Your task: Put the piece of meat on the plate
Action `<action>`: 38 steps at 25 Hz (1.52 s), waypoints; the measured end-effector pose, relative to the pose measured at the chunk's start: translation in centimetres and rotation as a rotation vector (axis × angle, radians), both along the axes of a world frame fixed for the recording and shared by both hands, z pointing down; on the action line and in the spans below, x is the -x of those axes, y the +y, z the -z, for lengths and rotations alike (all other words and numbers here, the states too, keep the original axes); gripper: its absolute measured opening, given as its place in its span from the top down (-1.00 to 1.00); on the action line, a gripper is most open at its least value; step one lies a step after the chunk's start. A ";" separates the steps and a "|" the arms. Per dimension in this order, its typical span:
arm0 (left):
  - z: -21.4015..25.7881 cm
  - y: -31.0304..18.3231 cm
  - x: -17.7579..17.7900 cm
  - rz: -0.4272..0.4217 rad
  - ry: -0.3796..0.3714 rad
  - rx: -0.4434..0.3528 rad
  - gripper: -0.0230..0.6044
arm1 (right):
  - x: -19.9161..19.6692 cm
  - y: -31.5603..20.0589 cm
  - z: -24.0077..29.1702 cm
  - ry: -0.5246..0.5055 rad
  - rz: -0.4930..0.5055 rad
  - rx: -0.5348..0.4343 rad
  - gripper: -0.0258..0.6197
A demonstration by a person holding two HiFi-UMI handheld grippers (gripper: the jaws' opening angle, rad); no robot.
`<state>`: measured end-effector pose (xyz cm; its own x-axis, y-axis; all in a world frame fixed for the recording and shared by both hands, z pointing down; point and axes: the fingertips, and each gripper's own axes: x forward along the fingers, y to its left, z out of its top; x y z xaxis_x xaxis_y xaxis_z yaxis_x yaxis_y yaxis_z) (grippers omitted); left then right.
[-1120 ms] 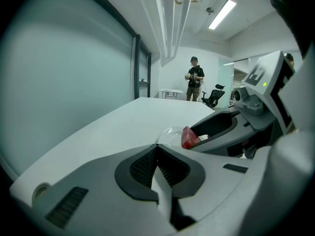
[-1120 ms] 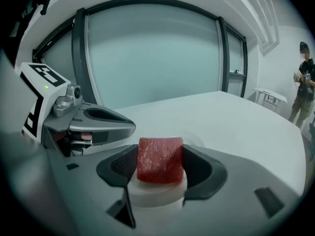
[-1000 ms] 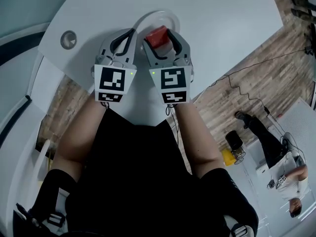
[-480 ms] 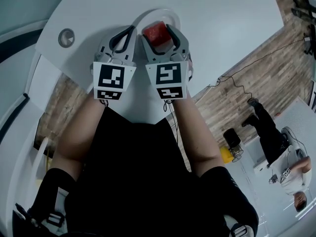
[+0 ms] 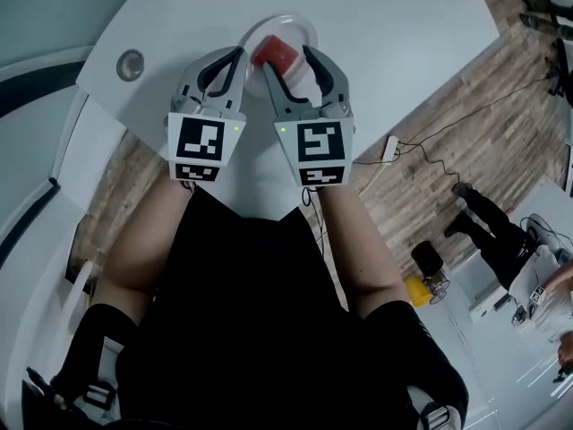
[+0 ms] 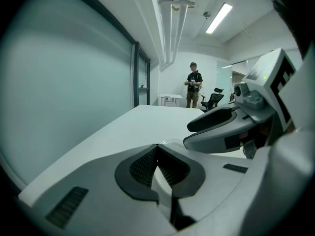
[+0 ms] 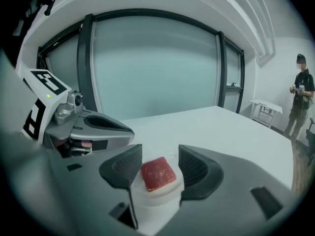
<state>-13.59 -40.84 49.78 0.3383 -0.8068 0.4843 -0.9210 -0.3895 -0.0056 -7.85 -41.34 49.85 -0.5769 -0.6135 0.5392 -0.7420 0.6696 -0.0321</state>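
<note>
A red square piece of meat lies on a small white plate on the white table. In the right gripper view the meat shows on the plate in the gap between the jaws, with space on both sides. My right gripper hovers over the plate's near side, open; its jaws have just been closing a little, without touching the meat. My left gripper hangs beside it on the left, shut and holding nothing.
The white table has a round metal grommet at its left. A cable and power strip lie on the wooden floor to the right. A person stands far across the room beside an office chair.
Both grippers have risen slightly. The meat, earlier right between the right gripper's jaws, now lies on the plate just beyond and below them.
</note>
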 end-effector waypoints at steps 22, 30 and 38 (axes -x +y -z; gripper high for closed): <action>15.2 9.0 -6.1 0.001 0.029 -0.320 0.92 | -6.1 8.4 15.9 -0.294 -0.063 -0.341 0.91; 19.0 11.3 -6.9 0.022 0.045 -0.391 0.92 | -7.5 10.6 19.4 -0.329 -0.056 -0.426 0.91; 20.7 12.2 -8.0 0.012 0.044 -0.412 0.92 | -8.2 11.6 21.5 -0.354 -0.039 -0.465 0.91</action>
<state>-5.60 -28.60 29.12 0.3405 -0.9343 0.1055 -0.9285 -0.3518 -0.1188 0.32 -29.73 28.36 -0.6453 -0.7638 -0.0136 -0.7640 0.6452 0.0079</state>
